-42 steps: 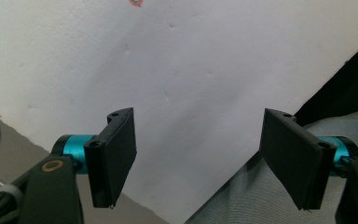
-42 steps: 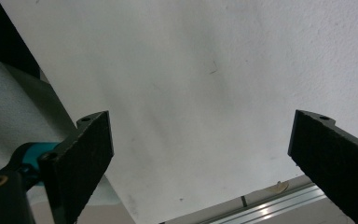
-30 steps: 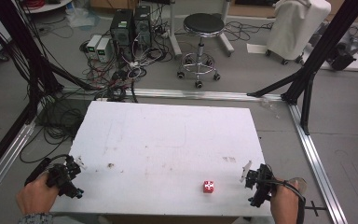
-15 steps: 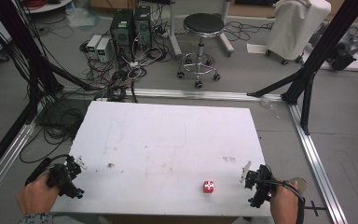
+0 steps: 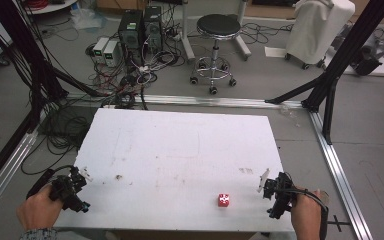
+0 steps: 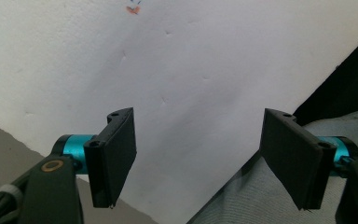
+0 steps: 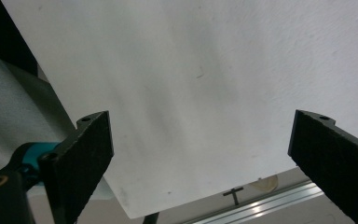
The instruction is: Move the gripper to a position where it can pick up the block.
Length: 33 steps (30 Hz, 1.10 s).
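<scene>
Jaws wide on left gripper (image 5: 75, 187) and right gripper (image 5: 276, 192), both empty. Small red-and-white cube (image 5: 223, 200) near front edge of white table (image 5: 180, 145), nearer right gripper. Probably best: go slow, straddle cube, squeeze gently.

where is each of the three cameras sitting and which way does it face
High view: fixed above the person's side, looking forward and down on the white rectangular table, small red die and black round stool; left hand, right hand, left gripper and right gripper show.
Left gripper view: rides the left gripper, facing the table's white top and near edge; its black fingers stand apart.
Right gripper view: rides the right gripper, facing the white top past its edge to the floor; black fingers apart.
Shared: all three show the white table.
</scene>
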Tool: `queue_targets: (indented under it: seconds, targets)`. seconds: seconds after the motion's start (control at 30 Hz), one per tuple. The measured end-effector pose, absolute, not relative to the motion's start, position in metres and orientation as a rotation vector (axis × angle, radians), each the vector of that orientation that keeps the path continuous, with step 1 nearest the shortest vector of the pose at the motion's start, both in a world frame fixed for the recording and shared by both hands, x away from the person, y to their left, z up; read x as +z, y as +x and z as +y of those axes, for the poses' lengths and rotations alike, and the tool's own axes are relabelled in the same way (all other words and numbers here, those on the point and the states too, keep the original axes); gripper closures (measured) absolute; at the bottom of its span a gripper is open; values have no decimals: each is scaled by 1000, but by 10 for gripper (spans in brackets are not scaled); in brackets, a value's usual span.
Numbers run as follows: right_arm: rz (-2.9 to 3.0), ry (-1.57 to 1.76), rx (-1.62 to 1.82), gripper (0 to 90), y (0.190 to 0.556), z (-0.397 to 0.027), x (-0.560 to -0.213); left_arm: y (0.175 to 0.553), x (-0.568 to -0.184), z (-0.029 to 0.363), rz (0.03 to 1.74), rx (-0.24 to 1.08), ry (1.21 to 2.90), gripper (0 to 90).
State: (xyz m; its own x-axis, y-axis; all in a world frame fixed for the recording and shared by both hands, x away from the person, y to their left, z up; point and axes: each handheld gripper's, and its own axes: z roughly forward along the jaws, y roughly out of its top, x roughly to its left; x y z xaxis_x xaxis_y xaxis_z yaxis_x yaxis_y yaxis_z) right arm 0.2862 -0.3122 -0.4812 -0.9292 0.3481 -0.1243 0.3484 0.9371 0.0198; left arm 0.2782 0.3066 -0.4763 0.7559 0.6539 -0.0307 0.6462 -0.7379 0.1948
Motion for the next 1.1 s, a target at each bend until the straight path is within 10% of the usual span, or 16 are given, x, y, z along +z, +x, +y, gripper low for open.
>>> queue_targets:
  seconds: [1.1]
  targets:
    - [3009, 208, 67, 59, 304, -236, -458, 279, -477, 307, 1020, 44, 2756, 270]
